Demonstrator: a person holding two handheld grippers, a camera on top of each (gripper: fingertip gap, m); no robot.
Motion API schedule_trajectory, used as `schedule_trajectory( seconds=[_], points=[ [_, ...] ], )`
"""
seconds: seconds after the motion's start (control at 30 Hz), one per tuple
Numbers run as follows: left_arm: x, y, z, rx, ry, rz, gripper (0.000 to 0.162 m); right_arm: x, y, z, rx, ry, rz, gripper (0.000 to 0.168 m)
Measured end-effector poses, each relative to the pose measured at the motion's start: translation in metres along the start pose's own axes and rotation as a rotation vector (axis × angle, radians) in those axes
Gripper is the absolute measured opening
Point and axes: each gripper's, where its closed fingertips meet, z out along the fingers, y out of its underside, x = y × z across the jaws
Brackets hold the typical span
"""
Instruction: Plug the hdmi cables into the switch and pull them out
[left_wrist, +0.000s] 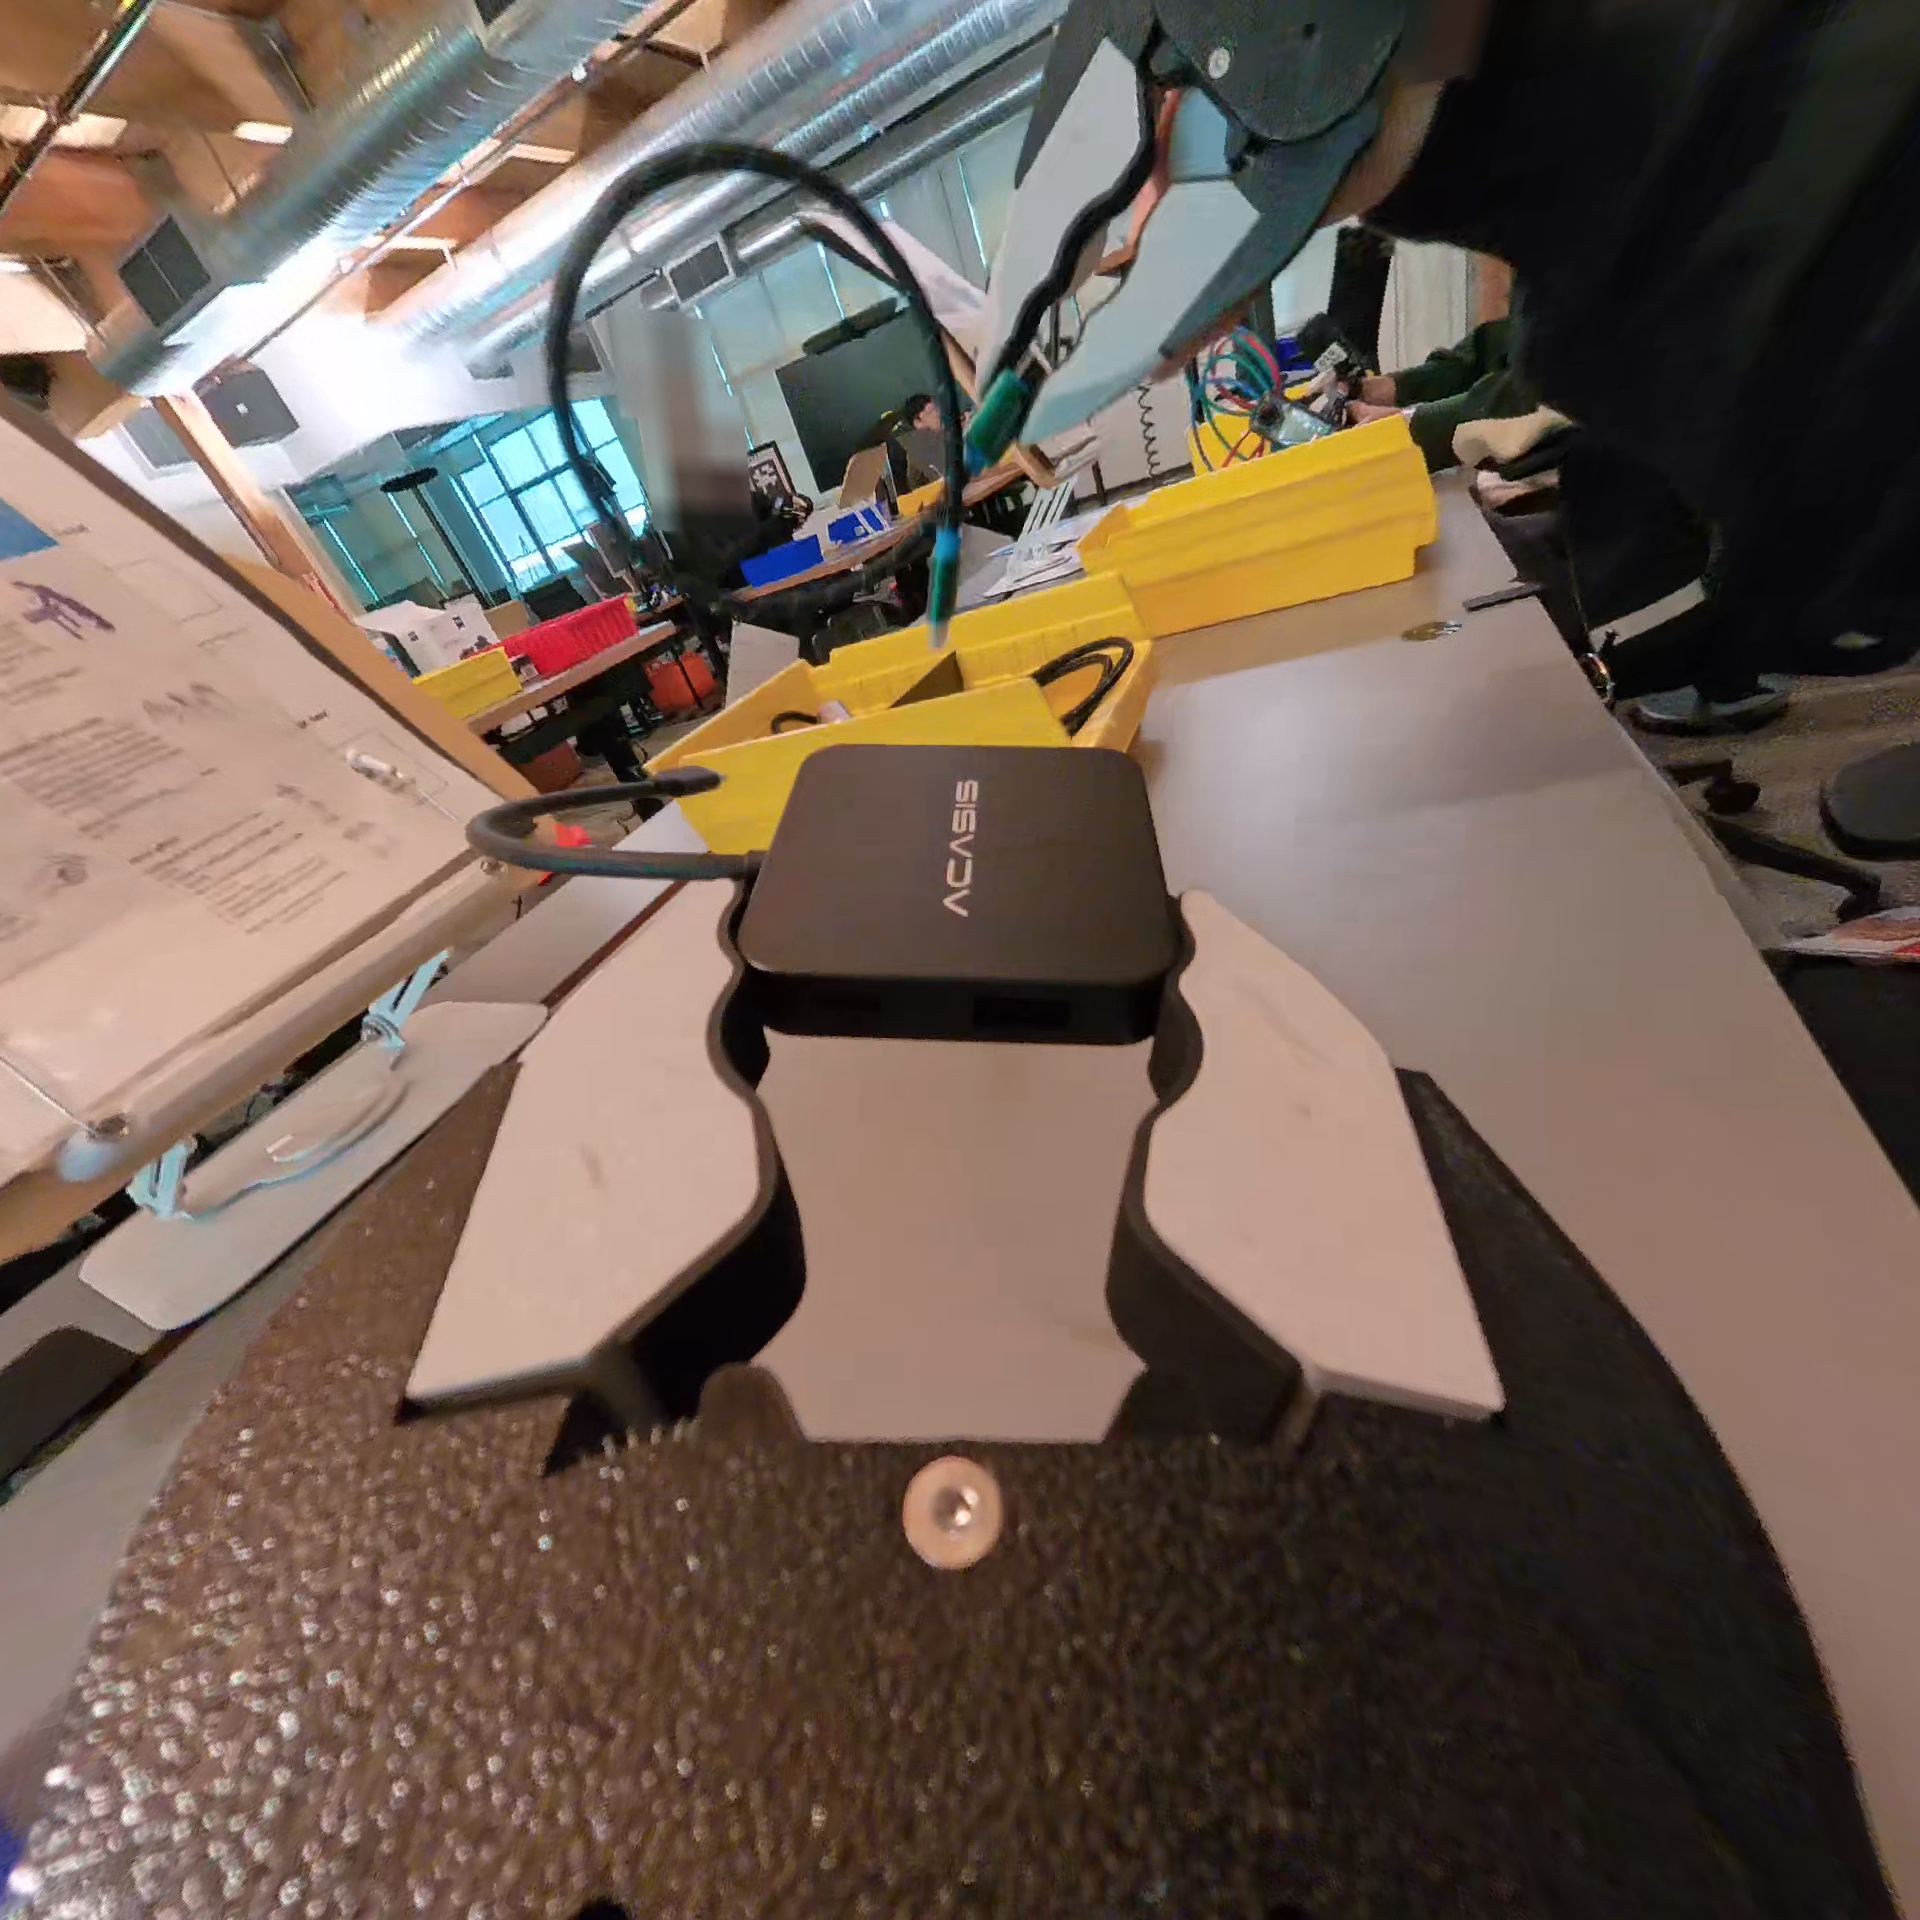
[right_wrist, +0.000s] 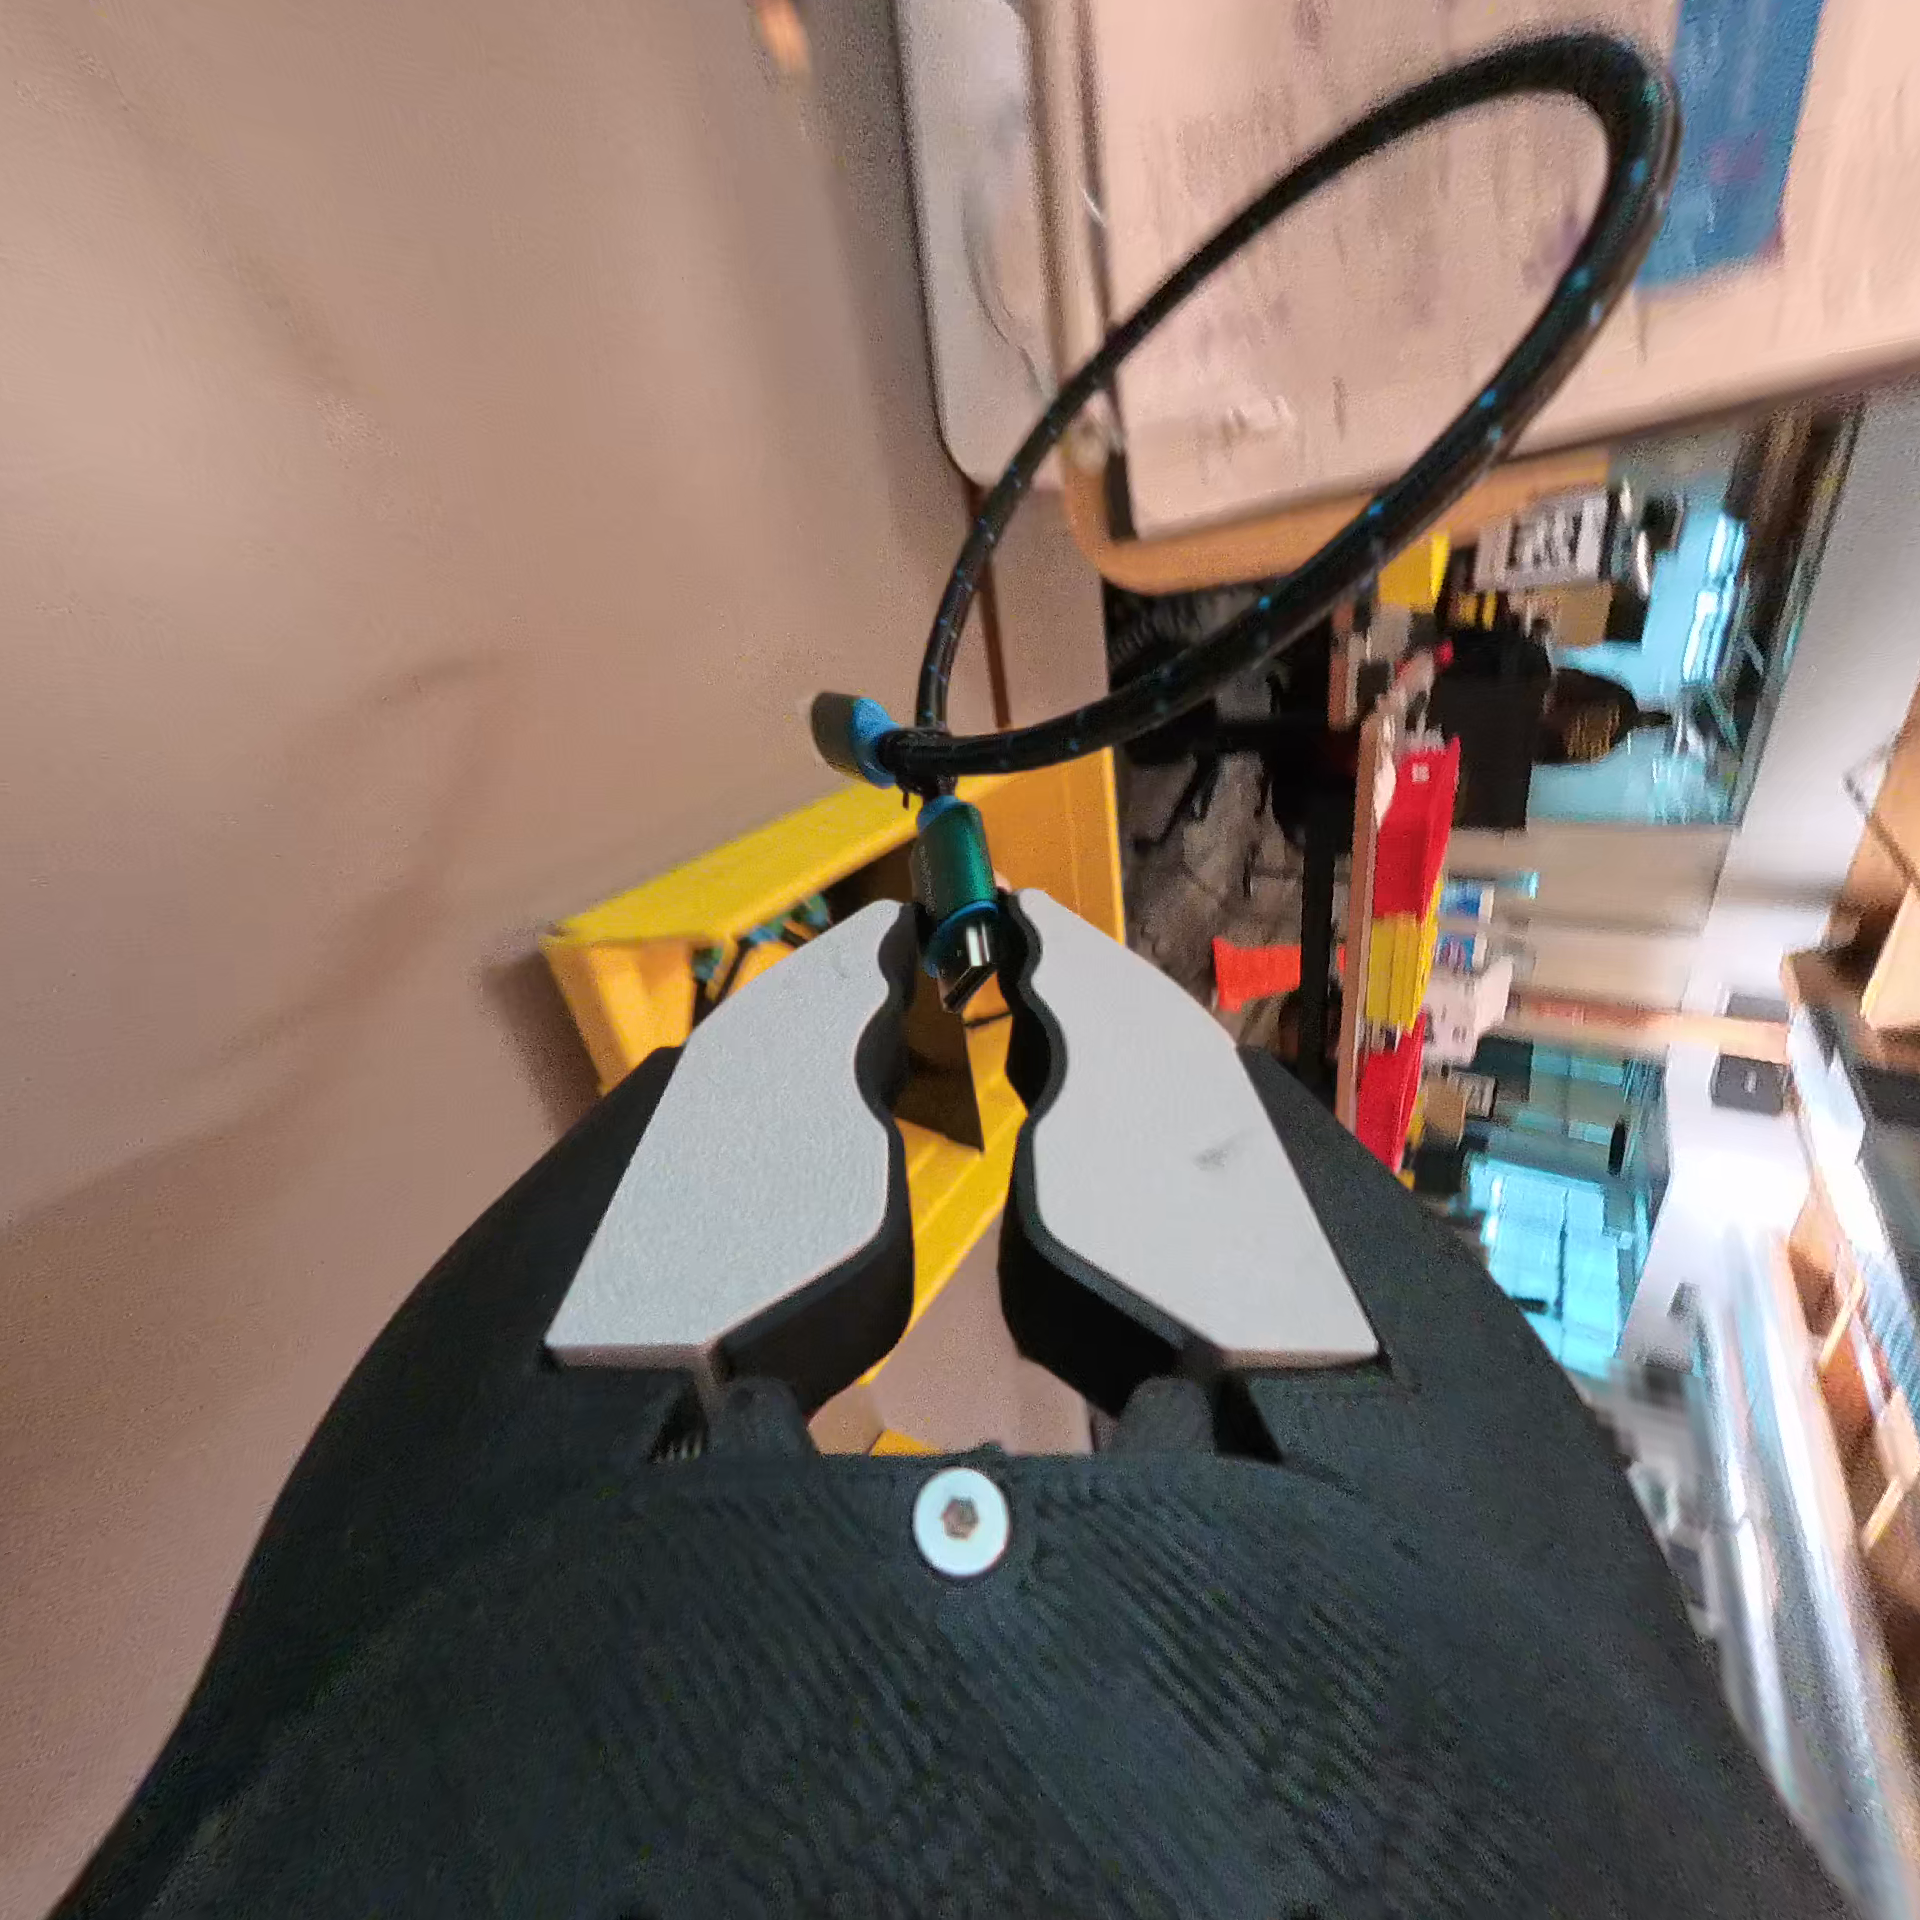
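Nearest, the left gripper (left_wrist: 956, 1003) lies low over the pale grey tabletop (left_wrist: 1403, 935), its grey fingers (left_wrist: 1262, 1049) set wide and closed against the two sides of the flat, square, black plastic switch (left_wrist: 956, 883). The grip appears meant to brace the box so that it does not slide under a plug's push. The two dark sockets on the switch's near face are turned toward the left wrist view and both stand empty. The switch's own short black lead (left_wrist: 582, 831) leaves its left corner and curls back toward a tilted board carrying printed sheets (left_wrist: 208, 748), which stands close on that side.

Above and beyond the switch, the right gripper (left_wrist: 1023, 400) hangs in the air, its fingers nearly together and pinching the teal metal shell of one plug (right_wrist: 951, 862) of a short black braided cable (right_wrist: 1299, 343). The bare metal tip points back toward the gripper's body, so turning seems needed before insertion. The cable loops upward; its second plug (left_wrist: 940, 582) dangles free over a yellow plastic divided bin (left_wrist: 935, 686) just behind the switch.

To the right, the tabletop is bare up to its edge, leaving room to descend. A second yellow bin (left_wrist: 1278, 540) lies farther back.
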Motion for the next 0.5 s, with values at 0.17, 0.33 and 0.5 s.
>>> schedule_trajectory(
  seconds=[0.17, 0.33, 0.5],
  points=[
    [0.002, 0.005, 0.001, 0.022, 0.034, -0.051, 0.072, 0.015, 0.082, 0.028, -0.107, -0.013, 0.243, 0.014],
    [0.005, 0.008, 0.001, 0.007, 0.046, -0.043, 0.072, -0.004, 0.122, 0.048, -0.110, -0.087, 0.413, 0.012],
    [0.005, 0.009, 0.002, 0.010, 0.056, -0.064, 0.072, -0.007, 0.127, 0.062, 0.085, -0.170, 0.752, 0.012]
  ],
)
